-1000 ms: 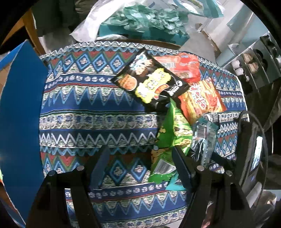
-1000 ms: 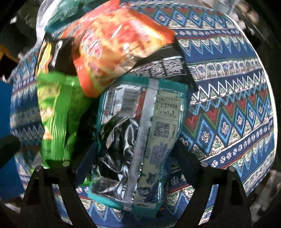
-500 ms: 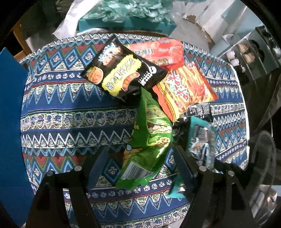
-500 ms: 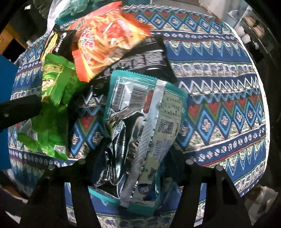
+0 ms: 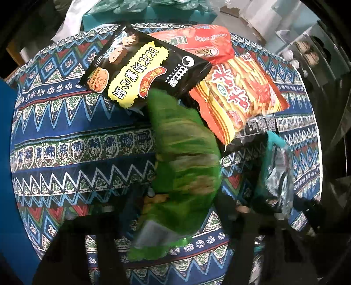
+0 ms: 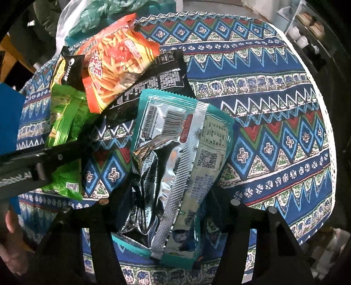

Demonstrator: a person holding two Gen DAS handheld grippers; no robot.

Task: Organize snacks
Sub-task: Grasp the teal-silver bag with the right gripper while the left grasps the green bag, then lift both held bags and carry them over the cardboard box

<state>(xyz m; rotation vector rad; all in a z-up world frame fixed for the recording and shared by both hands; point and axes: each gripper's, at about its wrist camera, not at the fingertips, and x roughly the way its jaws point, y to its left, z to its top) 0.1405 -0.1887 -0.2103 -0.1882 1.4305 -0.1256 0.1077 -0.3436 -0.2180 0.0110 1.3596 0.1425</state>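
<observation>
Several snack bags lie piled on a patterned tablecloth. A green snack bag, blurred, sits between the fingers of my left gripper; the jaws are closing and pinch its sides. In the right wrist view one left finger crosses that green bag. My right gripper is shut on a teal and silver bag, back side up and creased at the grip. That teal bag hangs right of the green one. Behind lie a black and yellow bag, an orange fries bag and a red bag.
A black bag lies under the fries bag. The round table's edge curves close on the right. A blue panel stands at the left. Teal wrapping and a white plastic bag lie beyond the table. A hand shows at lower left.
My left gripper came right and down over the green bag and narrowed around it. My right gripper closed on the teal bag and raised it a little off the cloth.
</observation>
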